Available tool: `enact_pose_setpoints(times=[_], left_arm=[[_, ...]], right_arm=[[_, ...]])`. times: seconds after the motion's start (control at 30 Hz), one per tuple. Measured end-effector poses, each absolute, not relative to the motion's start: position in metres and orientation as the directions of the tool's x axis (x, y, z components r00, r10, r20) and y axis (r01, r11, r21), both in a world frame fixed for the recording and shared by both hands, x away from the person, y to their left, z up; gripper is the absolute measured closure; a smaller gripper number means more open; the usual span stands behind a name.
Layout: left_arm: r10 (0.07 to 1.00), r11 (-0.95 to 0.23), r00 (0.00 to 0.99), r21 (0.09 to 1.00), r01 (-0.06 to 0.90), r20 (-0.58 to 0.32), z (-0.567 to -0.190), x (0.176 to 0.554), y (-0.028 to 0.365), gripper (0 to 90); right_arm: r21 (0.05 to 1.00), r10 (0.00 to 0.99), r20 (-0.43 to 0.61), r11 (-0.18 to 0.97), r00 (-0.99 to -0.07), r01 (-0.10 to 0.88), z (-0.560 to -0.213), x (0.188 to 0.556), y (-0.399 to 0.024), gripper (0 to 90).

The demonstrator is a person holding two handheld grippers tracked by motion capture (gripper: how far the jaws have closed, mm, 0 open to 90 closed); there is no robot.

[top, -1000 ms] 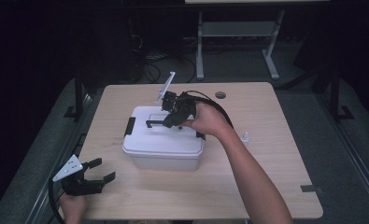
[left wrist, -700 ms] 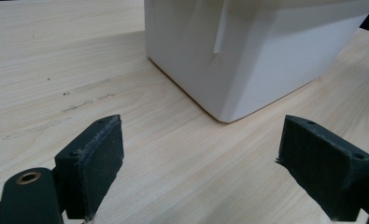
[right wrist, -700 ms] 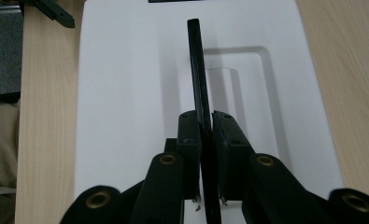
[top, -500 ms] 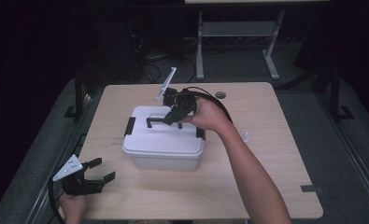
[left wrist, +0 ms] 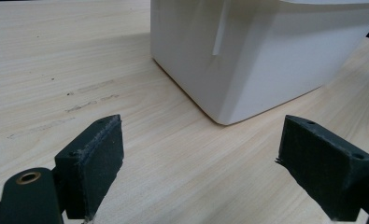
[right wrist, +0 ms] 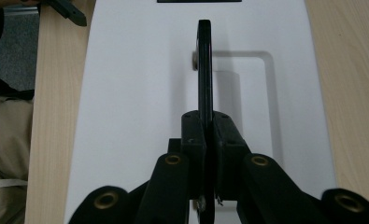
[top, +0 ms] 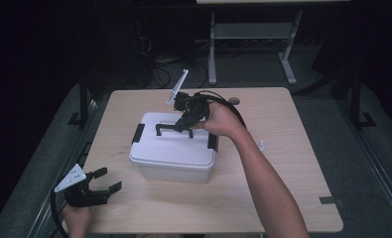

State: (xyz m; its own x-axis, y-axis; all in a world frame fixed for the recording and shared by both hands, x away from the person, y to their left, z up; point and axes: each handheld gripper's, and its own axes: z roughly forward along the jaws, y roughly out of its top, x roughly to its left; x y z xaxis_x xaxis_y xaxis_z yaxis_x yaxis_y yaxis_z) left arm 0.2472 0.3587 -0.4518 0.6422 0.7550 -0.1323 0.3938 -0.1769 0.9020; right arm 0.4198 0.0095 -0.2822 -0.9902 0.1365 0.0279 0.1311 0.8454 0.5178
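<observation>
- White plastic makes up the storage box (top: 173, 151), which sits near the middle of the light wooden table (top: 283, 193), its lid (top: 176, 139) on.
- Black clips show at the two short ends of the lid, one on the left (top: 138, 134) and one on the right (top: 212, 142).
- On top of the lid a black carry handle (top: 169, 128) stands upright from its shallow recess.
- From the person's right, the forearm (top: 263, 183) reaches over the table, and the right gripper (top: 187, 124) comes down onto the handle at its right end.
- Seen in the right gripper view, the two black pads (right wrist: 194, 135) are pressed onto the thin handle bar (right wrist: 204, 65) from both sides, so this gripper holds the handle; its jaws have just been closing on it.
- That same view looks along the lid (right wrist: 140, 93), with table wood showing on either side.
- At the near left corner of the table, the left gripper (top: 97, 186) rests in the person's hand (top: 76, 219), well apart from the box.
- Its jaws stand wide with nothing between them; the left gripper view shows the pads (left wrist: 98, 163) far apart over bare wood, pointing at a lower corner of the box (left wrist: 247, 70).
- A small pale thing (top: 262, 145) lies on the table to the right of the box; what it is cannot be told.
- A dark round spot (top: 234, 101) marks the far edge of the tabletop.
</observation>
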Motion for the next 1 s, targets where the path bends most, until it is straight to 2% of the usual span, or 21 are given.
enact_pose_setpoints(times=[1.0], left_arm=[[0.752,-0.189,0.647,0.9,0.393,-0.125,-0.452,0.248,0.358,13.1]], right_arm=[[0.572,0.147,0.009,0.811,-0.989,0.126,-0.265,0.414,-0.003,84.7]])
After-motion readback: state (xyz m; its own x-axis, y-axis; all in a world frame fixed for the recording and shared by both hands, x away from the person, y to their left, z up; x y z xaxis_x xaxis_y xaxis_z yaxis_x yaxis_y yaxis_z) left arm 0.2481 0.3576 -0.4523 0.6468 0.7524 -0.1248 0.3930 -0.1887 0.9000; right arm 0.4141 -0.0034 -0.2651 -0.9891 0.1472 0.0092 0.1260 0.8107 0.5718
